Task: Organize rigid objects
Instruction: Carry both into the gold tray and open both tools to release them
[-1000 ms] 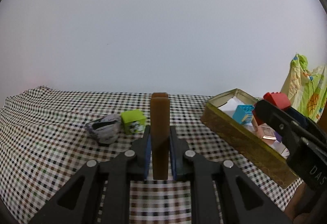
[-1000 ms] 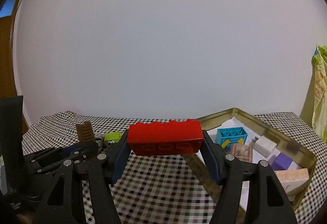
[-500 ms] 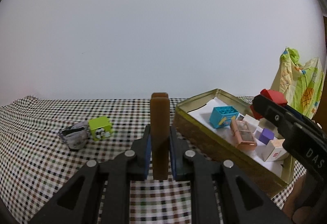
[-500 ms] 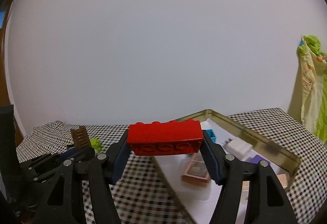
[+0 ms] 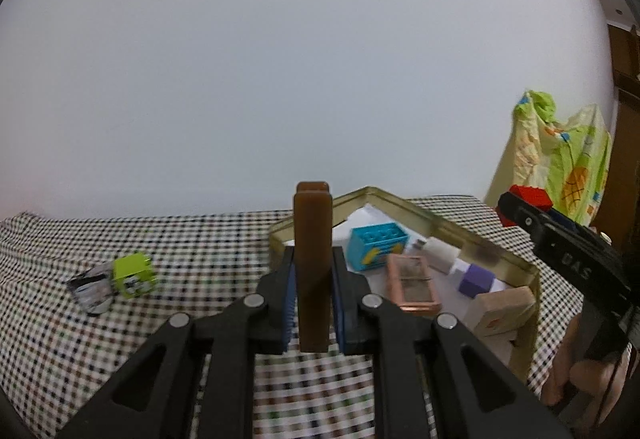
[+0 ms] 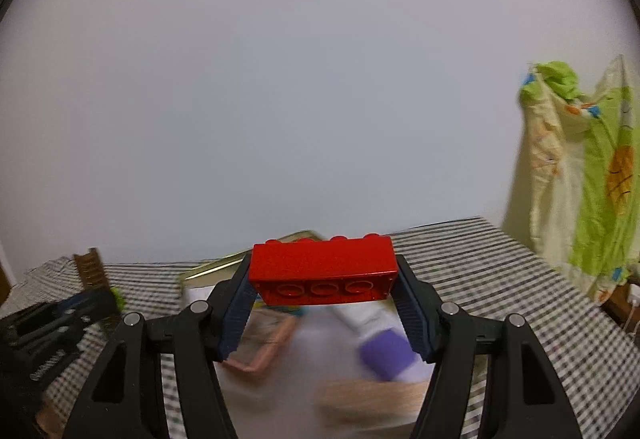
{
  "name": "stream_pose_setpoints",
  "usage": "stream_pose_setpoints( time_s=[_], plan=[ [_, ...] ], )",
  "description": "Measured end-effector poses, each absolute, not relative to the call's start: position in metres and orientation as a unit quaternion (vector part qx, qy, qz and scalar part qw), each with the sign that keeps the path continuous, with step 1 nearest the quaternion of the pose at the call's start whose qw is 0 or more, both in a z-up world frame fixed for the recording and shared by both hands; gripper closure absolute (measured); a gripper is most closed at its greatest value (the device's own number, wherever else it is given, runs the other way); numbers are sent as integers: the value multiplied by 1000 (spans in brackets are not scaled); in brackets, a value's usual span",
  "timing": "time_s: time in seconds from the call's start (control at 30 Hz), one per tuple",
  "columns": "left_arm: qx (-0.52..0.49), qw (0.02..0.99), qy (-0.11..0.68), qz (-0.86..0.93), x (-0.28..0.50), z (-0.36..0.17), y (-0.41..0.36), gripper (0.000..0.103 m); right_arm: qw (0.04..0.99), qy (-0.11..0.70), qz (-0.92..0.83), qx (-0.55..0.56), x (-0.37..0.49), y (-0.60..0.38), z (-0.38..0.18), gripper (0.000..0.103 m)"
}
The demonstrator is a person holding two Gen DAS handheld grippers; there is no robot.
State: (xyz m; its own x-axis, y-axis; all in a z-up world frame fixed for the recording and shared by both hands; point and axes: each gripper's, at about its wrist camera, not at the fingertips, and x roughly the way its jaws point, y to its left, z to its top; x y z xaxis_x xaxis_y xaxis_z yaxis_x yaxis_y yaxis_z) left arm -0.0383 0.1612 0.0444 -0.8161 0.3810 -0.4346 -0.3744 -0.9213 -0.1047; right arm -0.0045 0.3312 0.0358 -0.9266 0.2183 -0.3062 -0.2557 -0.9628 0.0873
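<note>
while several small blocks already lie in the shallow gold metal tin [image 5: 448, 229], the left hand-held gripper [image 5: 313, 305] pinches an upright brown flat plastic piece [image 5: 312, 263] and the right hand-held gripper [image 6: 324, 303] clamps a red toy brick [image 6: 322, 267] above it; a lime-green cube [image 5: 134, 275] waits on the checkered table [image 5: 200, 251]

Upright brown slab [image 5: 312, 271] and level red brick [image 6: 322, 268], both clamped aloft.
</note>
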Motion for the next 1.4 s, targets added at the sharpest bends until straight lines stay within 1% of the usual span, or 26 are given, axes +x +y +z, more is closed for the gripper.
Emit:
stream_pose_setpoints(
  time_s=[0.23,0.37,0.5,0.67,1.13,1.23,1.3,1.33,1.37,1.4],
  plan=[
    [-233,243,12,942,-29,43,207,89,152,59,972,-166,-6,377,30,36],
    [-234,268,29,934,-20,39,236,89,149,68,968,-190,-12,392,23,36],
    [-236,283,43,928,-13,36,255,89,146,79,965,-202,-15,394,20,36],
    [-248,299,50,920,-13,28,271,89,141,70,962,-224,-22,389,15,36],
    [-315,278,50,906,-28,9,275,89,126,64,951,-276,-39,381,-2,36],
    [-316,263,47,910,-29,8,273,87,122,64,948,-286,-43,378,-5,36],
    [-317,257,46,912,-29,8,272,74,120,64,946,-294,-46,376,-7,35],
    [-316,251,47,914,-29,7,271,56,119,62,944,-301,-48,375,-8,33],
    [-316,240,49,917,-28,7,270,34,119,62,944,-302,-48,375,-8,32],
    [-312,233,47,920,-27,8,268,24,120,64,945,-299,-48,376,-7,30]
  ],
)
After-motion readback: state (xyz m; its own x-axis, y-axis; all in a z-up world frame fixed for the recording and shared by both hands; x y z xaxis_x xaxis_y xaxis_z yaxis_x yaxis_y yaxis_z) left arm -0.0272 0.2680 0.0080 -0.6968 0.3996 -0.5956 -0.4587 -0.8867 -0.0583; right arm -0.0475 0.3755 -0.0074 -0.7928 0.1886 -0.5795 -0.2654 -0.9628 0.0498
